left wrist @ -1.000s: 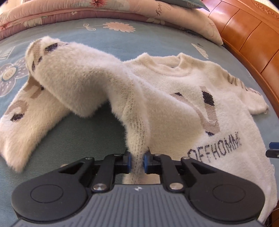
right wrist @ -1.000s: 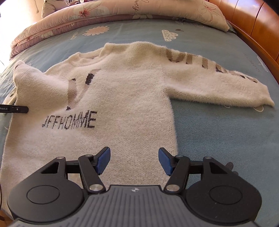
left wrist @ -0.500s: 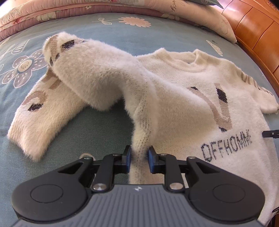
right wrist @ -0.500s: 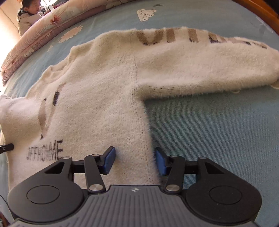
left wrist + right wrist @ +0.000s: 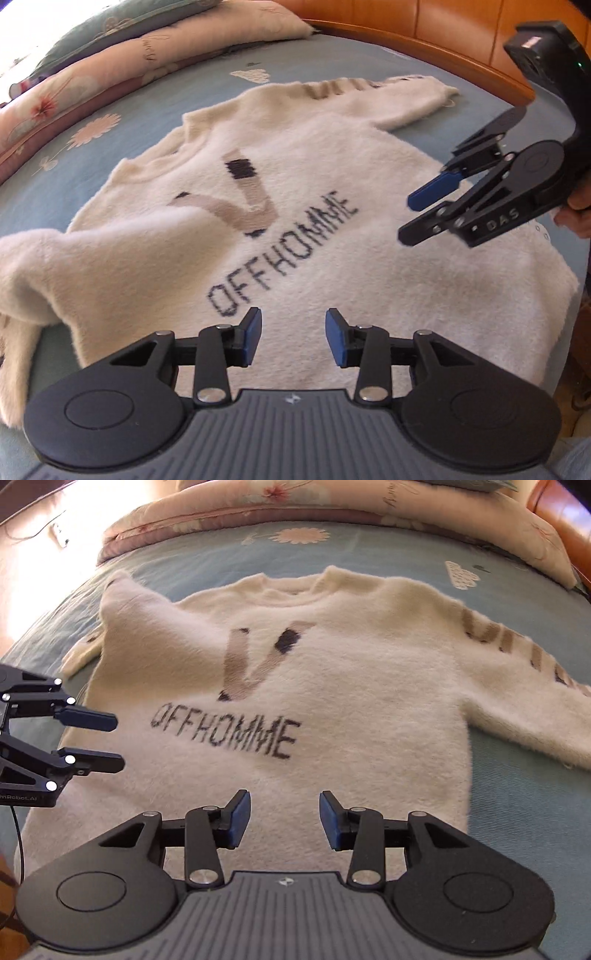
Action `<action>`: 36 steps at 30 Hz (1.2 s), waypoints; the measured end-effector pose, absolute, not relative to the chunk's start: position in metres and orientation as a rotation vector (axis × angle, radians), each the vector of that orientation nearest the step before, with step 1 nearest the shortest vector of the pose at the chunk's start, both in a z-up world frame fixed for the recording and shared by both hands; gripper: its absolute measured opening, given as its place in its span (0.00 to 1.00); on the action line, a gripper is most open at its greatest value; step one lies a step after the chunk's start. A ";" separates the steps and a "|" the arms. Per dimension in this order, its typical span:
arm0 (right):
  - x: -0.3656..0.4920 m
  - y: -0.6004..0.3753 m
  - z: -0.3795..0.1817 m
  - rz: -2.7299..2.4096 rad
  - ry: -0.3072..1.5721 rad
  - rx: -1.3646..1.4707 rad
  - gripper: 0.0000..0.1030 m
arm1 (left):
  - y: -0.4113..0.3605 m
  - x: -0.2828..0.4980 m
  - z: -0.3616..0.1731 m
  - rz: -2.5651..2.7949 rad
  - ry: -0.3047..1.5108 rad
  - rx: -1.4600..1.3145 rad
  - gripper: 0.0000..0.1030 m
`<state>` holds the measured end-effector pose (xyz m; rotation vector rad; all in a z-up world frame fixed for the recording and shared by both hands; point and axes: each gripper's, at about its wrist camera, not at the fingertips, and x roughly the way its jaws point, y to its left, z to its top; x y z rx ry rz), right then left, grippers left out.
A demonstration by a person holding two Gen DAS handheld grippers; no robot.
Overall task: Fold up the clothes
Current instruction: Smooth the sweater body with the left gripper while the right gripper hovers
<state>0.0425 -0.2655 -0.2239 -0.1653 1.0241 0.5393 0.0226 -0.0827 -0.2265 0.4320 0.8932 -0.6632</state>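
Blue bedspread: sweater lies flat, neckline toward pillows.

**Cream sweater spread face up on the bed**

The sweater is fuzzy and cream-coloured, with a tan and dark "V" above the dark word "OFFHOMME" on its chest. It fills the middle of both views, front side up, round collar toward the top. One sleeve, bearing tan letters, stretches out flat to the right. The other side, at the left, is folded over the body.
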 end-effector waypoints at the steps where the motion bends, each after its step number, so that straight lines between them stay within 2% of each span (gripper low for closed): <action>1: 0.036 -0.264 -0.229 0.542 1.022 -0.203 0.44 | -0.087 0.017 -0.232 -0.680 0.889 0.456 0.38; 5: 0.006 -0.282 -0.237 0.517 1.033 -0.265 0.50 | -0.065 0.003 -0.256 -0.584 0.987 0.541 0.40; 7: -0.007 -0.303 -0.236 0.479 1.070 -0.252 0.55 | -0.043 -0.002 -0.258 -0.537 1.021 0.510 0.45; 8: -0.014 -0.314 -0.236 0.458 1.090 -0.247 0.55 | -0.033 -0.004 -0.257 -0.511 1.040 0.493 0.52; 9: -0.021 -0.325 -0.235 0.438 1.109 -0.241 0.56 | -0.025 -0.007 -0.256 -0.485 1.062 0.475 0.53; 11: -0.034 -0.346 -0.235 0.398 1.148 -0.230 0.55 | -0.020 -0.010 -0.249 -0.435 1.106 0.456 0.51; 13: -0.043 -0.348 -0.226 0.402 1.147 -0.219 0.55 | -0.032 -0.016 -0.237 -0.453 1.086 0.457 0.44; 16: -0.055 -0.332 -0.217 0.484 1.124 -0.206 0.55 | -0.063 -0.030 -0.221 -0.602 1.001 0.433 0.48; 21: -0.068 -0.298 -0.233 0.622 1.127 -0.277 0.55 | -0.120 -0.057 -0.235 -0.838 0.957 0.502 0.50; 24: -0.072 -0.318 -0.238 0.611 1.133 -0.278 0.55 | -0.120 -0.066 -0.257 -0.810 0.981 0.601 0.54; 26: -0.072 -0.338 -0.236 0.549 1.173 -0.283 0.55 | -0.108 -0.068 -0.256 -0.798 0.983 0.572 0.54; 29: -0.074 -0.371 -0.229 0.461 1.204 -0.194 0.55 | -0.109 -0.067 -0.247 -0.770 1.010 0.595 0.51; 31: -0.074 -0.395 -0.226 0.398 1.229 -0.098 0.60 | -0.118 -0.070 -0.239 -0.782 0.989 0.615 0.51; 36: -0.071 -0.441 -0.251 0.340 1.317 0.352 0.61 | -0.157 -0.078 -0.222 -0.938 0.907 0.584 0.52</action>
